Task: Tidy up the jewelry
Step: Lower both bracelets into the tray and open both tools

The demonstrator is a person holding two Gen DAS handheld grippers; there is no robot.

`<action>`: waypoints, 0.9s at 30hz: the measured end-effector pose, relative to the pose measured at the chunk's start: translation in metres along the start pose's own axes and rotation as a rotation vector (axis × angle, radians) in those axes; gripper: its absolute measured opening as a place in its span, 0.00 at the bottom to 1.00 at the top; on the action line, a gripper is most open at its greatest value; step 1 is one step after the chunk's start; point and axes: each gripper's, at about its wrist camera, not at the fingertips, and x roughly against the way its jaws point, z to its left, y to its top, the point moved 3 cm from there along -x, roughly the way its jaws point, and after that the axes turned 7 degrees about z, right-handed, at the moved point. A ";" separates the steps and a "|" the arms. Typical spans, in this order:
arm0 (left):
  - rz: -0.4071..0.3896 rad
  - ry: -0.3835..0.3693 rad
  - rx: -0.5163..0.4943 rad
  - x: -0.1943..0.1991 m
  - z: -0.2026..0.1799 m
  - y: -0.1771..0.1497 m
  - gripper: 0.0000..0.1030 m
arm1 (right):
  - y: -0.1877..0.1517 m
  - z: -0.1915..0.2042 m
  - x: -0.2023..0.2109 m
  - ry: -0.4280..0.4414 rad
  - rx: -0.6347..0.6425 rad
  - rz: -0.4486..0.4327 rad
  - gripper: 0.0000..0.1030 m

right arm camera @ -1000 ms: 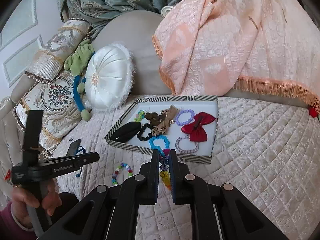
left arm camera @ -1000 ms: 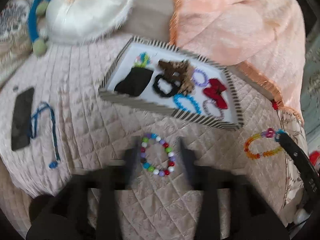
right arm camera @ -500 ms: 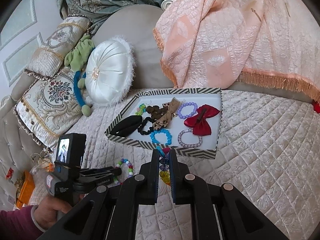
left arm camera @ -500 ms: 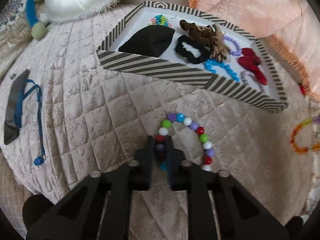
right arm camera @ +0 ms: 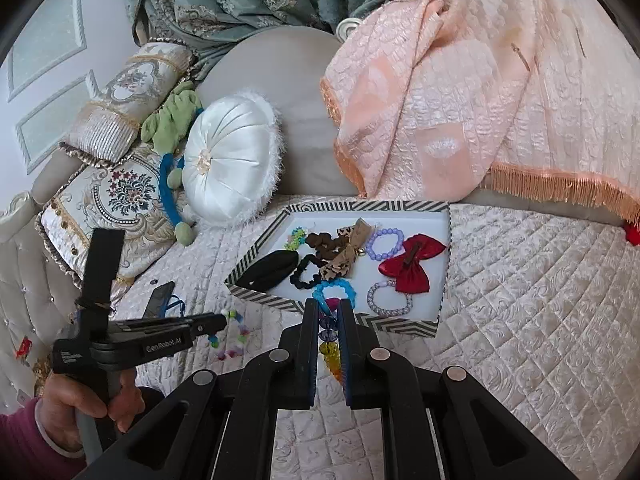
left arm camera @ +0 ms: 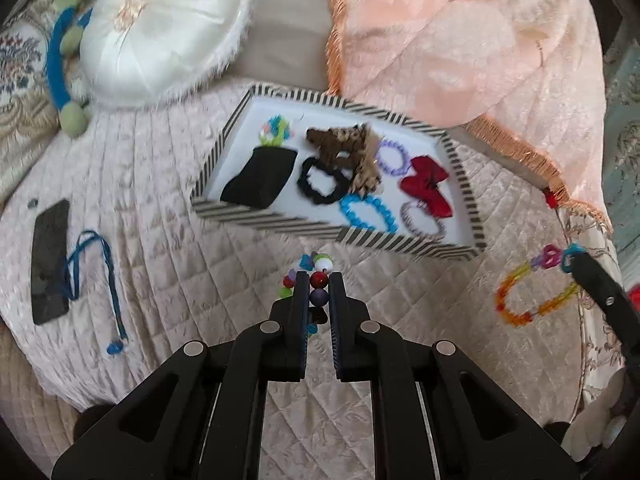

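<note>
Between the left gripper's (left arm camera: 319,280) closed fingers sits the beaded bracelet (left arm camera: 319,278); right fingers pinch a translucent bracelet (right arm camera: 330,334).

bare quilt (left arm camera: 168,216) before tray (left arm camera: 280,222), cushion (left arm camera: 164,28) behind

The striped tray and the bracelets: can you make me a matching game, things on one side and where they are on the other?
Things:
1. red bow
2. multicoloured bead bracelet
3. orange and yellow bracelet
4. dark phone

Places:
A. pinched in the left gripper
B. lying in the striped tray
C. flat on the quilt, under a blue cord
D. pinched in the right gripper

Pairs: 1-B, 2-A, 3-D, 4-C
</note>
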 end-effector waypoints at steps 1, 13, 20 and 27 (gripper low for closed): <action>-0.006 -0.001 -0.005 0.003 -0.002 0.002 0.08 | 0.000 0.000 0.000 0.000 0.001 0.000 0.08; -0.062 0.019 -0.059 0.022 -0.020 0.028 0.08 | 0.010 0.003 0.001 0.007 -0.006 -0.009 0.08; -0.076 0.041 -0.061 0.019 -0.022 0.053 0.08 | 0.025 -0.002 -0.010 0.007 -0.012 -0.007 0.08; -0.072 0.063 -0.059 0.000 -0.026 0.078 0.08 | 0.042 -0.013 -0.037 0.009 -0.032 0.020 0.08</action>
